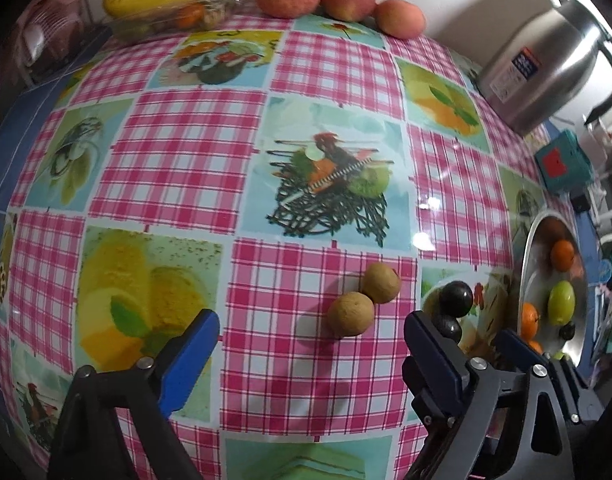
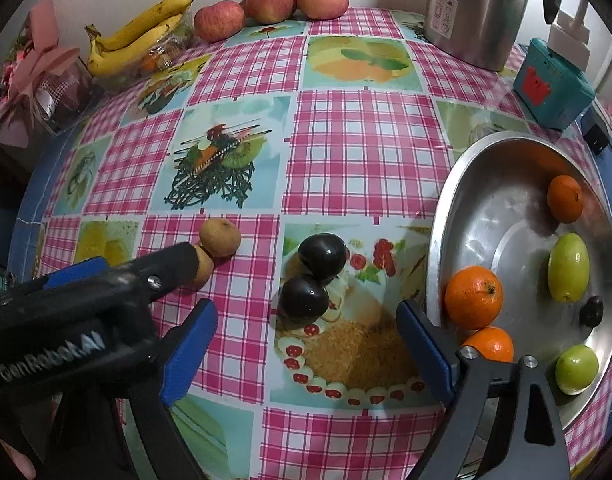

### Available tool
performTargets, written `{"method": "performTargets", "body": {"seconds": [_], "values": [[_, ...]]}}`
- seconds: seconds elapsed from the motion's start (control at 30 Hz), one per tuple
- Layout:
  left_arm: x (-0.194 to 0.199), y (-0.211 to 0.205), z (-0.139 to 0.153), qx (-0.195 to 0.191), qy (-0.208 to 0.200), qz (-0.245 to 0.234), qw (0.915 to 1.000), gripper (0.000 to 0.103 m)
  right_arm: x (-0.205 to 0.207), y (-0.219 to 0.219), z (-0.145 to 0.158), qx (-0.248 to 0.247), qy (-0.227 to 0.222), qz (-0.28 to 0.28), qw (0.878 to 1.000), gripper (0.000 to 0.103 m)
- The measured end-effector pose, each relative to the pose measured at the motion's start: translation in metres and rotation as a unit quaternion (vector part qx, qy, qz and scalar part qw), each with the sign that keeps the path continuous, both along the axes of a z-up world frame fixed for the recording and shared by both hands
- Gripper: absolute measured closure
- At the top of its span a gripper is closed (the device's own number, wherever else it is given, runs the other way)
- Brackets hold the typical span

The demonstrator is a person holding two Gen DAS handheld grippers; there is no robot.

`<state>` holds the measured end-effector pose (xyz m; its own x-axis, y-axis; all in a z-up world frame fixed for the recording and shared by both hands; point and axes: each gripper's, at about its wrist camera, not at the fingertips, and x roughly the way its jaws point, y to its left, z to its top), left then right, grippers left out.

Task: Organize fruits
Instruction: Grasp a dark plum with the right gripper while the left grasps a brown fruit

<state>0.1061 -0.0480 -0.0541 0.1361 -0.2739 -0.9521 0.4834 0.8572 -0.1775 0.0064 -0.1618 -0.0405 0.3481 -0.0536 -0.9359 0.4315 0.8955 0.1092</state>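
Two brown round fruits [image 1: 351, 314] [image 2: 220, 237] lie touching on the checked tablecloth. My left gripper [image 1: 311, 320] hangs over them, open, its blue pads apart from both fruits. Two dark plums [image 2: 304, 298] [image 1: 456, 298] lie side by side to their right. Above the plums my right gripper [image 2: 306, 309] stands open with nothing gripped. A steel bowl [image 2: 438, 240] [image 1: 526, 252] at the right holds oranges [image 2: 473, 297], green fruits [image 2: 568, 266] and a small dark fruit [image 2: 591, 311]. One left finger [image 2: 174, 260] hides part of the nearer brown fruit in the right wrist view.
Three apples [image 2: 272, 2] line the back wall. Bananas [image 2: 140, 34] rest on a clear container at the back left, beside a pink-wrapped package [image 2: 38, 80]. A steel jug [image 2: 478, 12] and a teal box [image 2: 552, 84] stand at the back right.
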Motion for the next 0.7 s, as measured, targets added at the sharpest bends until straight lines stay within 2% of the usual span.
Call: {"method": "performTargets", "body": {"seconds": [0.07, 0.3, 0.57, 0.7], "values": [[-0.002, -0.005, -0.002, 0.005, 0.000, -0.007, 1.0000, 0.012, 0.000, 0.000, 0.000, -0.002, 0.000, 0.001, 1.000, 0.012], [-0.002, -0.012, -0.005, 0.009, 0.002, -0.017, 0.9998, 0.021, 0.001, 0.000, -0.003, -0.002, 0.007, 0.003, 1.000, 0.026], [-0.004, -0.018, -0.008, 0.011, 0.007, -0.028, 0.9995, 0.029, 0.002, -0.003, -0.007, 0.003, 0.013, 0.000, 1.000, 0.029], [-0.004, -0.020, -0.009, 0.013, 0.010, -0.033, 0.9993, 0.031, 0.002, -0.004, -0.009, 0.003, 0.019, -0.001, 1.000, 0.036]]}}
